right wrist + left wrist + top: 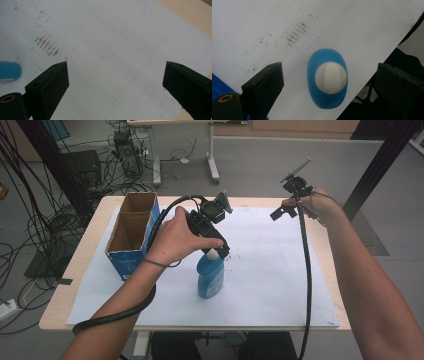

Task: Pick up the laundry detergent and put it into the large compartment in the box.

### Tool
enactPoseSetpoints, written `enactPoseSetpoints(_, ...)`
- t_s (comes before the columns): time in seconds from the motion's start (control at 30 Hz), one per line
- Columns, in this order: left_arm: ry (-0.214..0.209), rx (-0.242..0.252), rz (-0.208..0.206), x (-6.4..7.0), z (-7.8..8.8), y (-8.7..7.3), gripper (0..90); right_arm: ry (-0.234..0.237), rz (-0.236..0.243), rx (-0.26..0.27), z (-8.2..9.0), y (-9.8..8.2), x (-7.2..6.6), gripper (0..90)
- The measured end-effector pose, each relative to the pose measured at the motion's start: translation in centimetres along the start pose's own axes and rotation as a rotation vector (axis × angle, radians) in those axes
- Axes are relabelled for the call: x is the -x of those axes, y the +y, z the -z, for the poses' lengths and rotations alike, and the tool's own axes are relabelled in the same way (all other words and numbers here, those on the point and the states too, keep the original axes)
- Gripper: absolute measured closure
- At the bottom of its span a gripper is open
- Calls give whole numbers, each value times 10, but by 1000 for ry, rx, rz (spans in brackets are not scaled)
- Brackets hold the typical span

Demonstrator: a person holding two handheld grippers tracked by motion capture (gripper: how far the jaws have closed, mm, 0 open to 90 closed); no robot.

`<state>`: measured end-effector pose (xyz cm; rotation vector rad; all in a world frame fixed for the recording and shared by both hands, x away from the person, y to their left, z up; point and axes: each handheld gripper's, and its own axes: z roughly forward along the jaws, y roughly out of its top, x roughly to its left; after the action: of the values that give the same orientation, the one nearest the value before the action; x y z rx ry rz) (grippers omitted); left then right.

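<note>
Cables litter the grey lab floor around a pale wooden table (320, 265), whose top is mostly covered by a white paper sheet (270, 285) bearing brown smudges (295, 35) and faint pen lines. At the table's left stands an open blue cardboard box (131, 234) with a divider, both compartments looking empty. Just right of it, near the middle front of the sheet, a blue plastic bottle (210, 277) with a white ribbed cap (331, 77) stands upright. The left gripper (216, 251) hangs directly over the cap, pointed down; in the left gripper view its jaws stand wide apart, the cap between them but touching neither, sitting slightly toward the right jaw. The right gripper (281, 212) is held up over the far right of the sheet, well apart from the bottle, jaws also wide and holding nothing; the right gripper view catches a bit of the bottle's blue body at its left edge. Judgement: step in hand is the descent for a grasp at the bottle neck. To do it well: shift the left gripper a little so the cap sits midway between the jaws, lower straight down until the pads bracket the neck below the cap, then close evenly. An off-centre close would likely push the tall, narrow bottle over. Keep the right gripper parked clear.
</note>
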<state>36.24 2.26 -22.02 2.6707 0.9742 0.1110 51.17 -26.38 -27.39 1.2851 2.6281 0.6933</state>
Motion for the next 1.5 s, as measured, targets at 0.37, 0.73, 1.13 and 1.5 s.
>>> enactPoseSetpoints(0.37,2,-6,1,2,-11,-1,89,-1,7,0,0,0,-1,64)
enactPoseSetpoints(0.73,11,-12,10,2,-22,-5,87,5,5,1,-1,0,-1,64)
enactPoseSetpoints(1.13,23,-13,8,2,-29,-6,88,11,8,-1,-2,0,-1,65)
enactPoseSetpoints(1.5,33,-21,14,3,-38,-9,86,12,7,6,-2,0,-1,63)
